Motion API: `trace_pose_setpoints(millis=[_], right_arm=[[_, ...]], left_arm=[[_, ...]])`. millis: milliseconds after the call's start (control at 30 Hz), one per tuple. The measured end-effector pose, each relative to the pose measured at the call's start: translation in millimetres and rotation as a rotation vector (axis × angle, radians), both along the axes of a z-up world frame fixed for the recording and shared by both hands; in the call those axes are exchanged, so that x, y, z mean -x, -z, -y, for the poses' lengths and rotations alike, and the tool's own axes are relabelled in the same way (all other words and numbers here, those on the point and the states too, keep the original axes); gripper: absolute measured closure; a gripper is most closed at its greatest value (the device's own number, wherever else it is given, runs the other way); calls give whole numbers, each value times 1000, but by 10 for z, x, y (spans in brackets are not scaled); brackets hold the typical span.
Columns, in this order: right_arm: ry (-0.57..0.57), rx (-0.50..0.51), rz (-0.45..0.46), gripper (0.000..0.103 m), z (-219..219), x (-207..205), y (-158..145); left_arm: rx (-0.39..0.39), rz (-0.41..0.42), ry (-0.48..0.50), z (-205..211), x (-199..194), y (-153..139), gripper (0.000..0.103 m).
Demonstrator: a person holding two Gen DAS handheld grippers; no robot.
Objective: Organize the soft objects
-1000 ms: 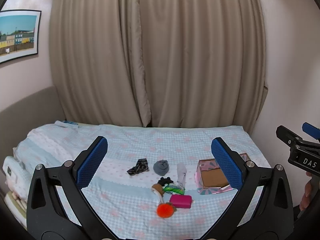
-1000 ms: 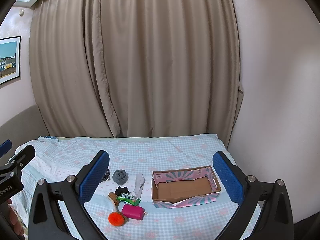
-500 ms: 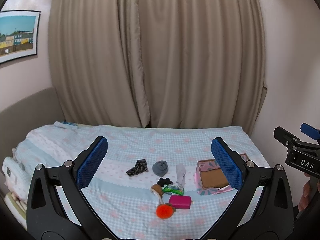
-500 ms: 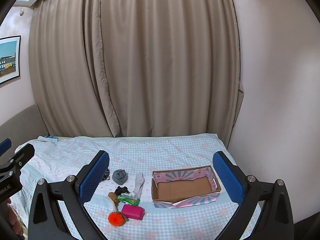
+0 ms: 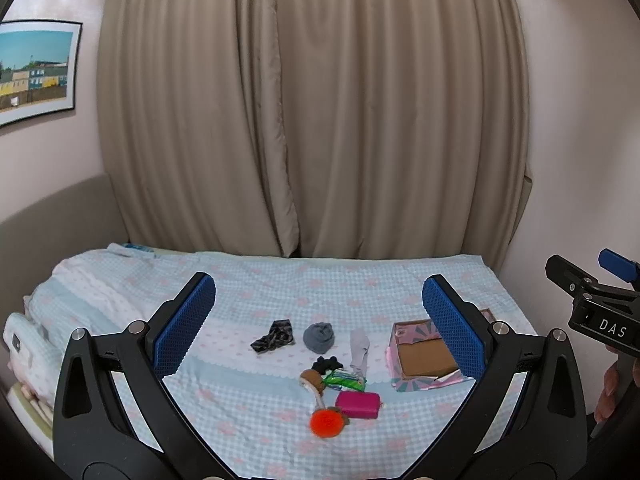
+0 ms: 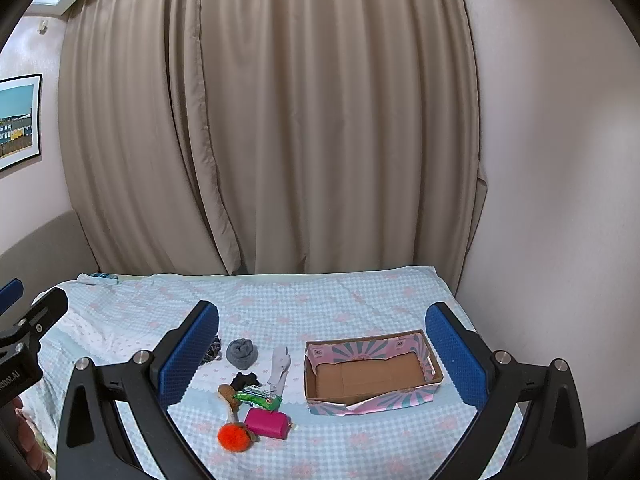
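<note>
Pale blue checked bedspread [image 6: 328, 304] with pink motifs, pink-and-teal sunburst box [image 6: 372, 400], orange pom-pom [image 6: 234, 437], magenta pouch [image 6: 267, 422].

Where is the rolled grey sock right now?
The grey sock lies on the bed, between the patterned dark sock and the white sock, left of the box.

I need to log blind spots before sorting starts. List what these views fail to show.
- Cardboard box, left wrist view: its right part is hidden behind the left gripper's finger.
- Patterned dark cloth, right wrist view: mostly hidden behind the right gripper's finger.
- Green packet: print too small to read in either view.
</note>
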State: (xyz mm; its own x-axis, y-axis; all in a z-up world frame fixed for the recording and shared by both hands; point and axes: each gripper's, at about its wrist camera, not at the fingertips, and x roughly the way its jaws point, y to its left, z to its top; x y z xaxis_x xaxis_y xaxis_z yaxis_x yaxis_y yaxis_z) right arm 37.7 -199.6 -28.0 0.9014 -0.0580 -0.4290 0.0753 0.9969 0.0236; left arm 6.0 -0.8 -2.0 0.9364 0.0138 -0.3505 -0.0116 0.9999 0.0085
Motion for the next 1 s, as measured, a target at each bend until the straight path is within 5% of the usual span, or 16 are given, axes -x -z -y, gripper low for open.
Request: trace_pose_setpoints(millis=[667, 1000], right_arm=[[-82, -28, -50, 0, -61, 10, 50], [-113, -62, -120, 0, -500, -111, 576]], left_arm=[[14, -29, -68, -145, 80, 19, 0], [47, -140, 4, -693, -162, 588, 0]])
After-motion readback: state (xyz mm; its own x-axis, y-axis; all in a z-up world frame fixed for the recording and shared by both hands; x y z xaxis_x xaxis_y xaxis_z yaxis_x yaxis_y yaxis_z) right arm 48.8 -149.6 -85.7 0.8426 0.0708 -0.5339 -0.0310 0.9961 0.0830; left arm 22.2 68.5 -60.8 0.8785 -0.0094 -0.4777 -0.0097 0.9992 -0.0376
